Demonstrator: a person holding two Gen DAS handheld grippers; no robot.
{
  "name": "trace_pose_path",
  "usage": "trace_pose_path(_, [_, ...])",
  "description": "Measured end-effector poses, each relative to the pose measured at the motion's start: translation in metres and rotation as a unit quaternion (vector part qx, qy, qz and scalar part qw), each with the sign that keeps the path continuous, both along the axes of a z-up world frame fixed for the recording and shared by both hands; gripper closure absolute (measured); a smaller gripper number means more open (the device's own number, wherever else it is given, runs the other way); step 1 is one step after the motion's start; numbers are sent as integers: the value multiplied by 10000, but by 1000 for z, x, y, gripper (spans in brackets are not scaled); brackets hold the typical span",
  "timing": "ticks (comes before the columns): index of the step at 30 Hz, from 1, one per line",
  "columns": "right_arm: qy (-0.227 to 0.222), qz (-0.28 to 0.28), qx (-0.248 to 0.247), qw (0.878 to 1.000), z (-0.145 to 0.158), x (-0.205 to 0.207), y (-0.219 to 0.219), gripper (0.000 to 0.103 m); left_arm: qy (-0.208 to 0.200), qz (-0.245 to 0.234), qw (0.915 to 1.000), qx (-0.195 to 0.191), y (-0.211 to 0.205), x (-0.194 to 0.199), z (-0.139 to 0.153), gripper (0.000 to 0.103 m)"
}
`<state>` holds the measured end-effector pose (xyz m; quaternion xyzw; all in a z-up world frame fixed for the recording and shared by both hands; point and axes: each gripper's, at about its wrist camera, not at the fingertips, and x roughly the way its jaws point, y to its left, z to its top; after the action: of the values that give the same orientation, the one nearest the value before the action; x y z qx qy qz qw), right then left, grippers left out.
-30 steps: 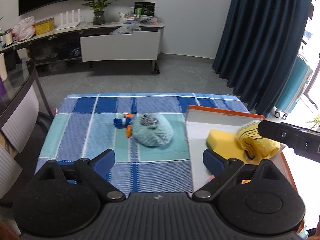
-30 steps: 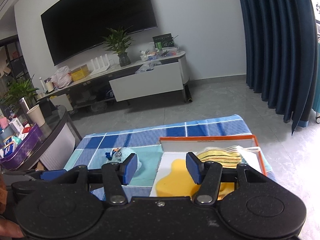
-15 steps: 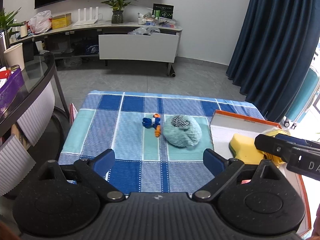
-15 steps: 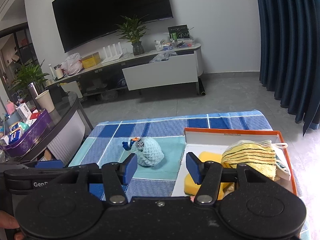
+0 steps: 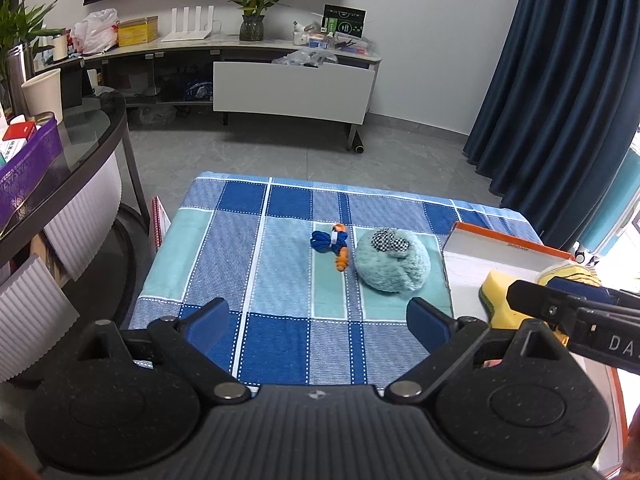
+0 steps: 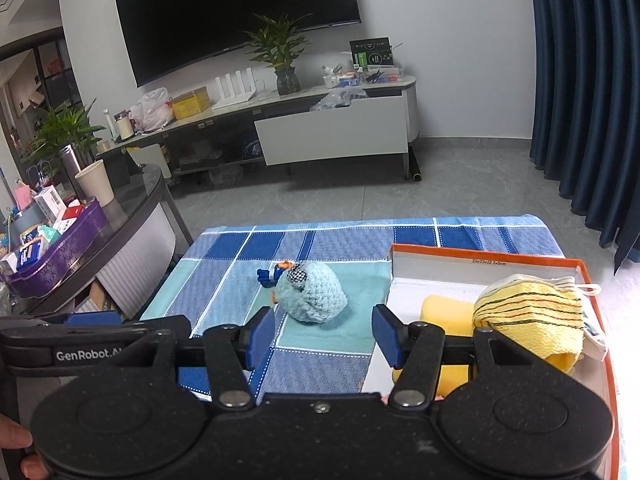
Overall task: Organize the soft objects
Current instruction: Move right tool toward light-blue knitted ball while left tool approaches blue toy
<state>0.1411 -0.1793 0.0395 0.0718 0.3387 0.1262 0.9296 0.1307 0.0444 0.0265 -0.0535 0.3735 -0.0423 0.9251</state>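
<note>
A yellow sponge and striped cloth fill the box; at its nine o'clock the teal plush waits. Both grippers gape empty.

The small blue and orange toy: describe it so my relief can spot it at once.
Find the blue checked cloth on the table, then the orange-rimmed box at its right. Left of the box sits a fuzzy teal plush ball; the small blue and orange toy lies just left of it, the only knotted, two-coloured thing there.
</note>
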Motion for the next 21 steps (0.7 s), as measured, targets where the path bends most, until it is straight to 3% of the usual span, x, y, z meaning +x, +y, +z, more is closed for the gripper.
trace_pose_path(21, [348, 161, -63, 9992, -29, 31, 15, 36, 231, -10, 9997, 53, 8, 21, -19, 5])
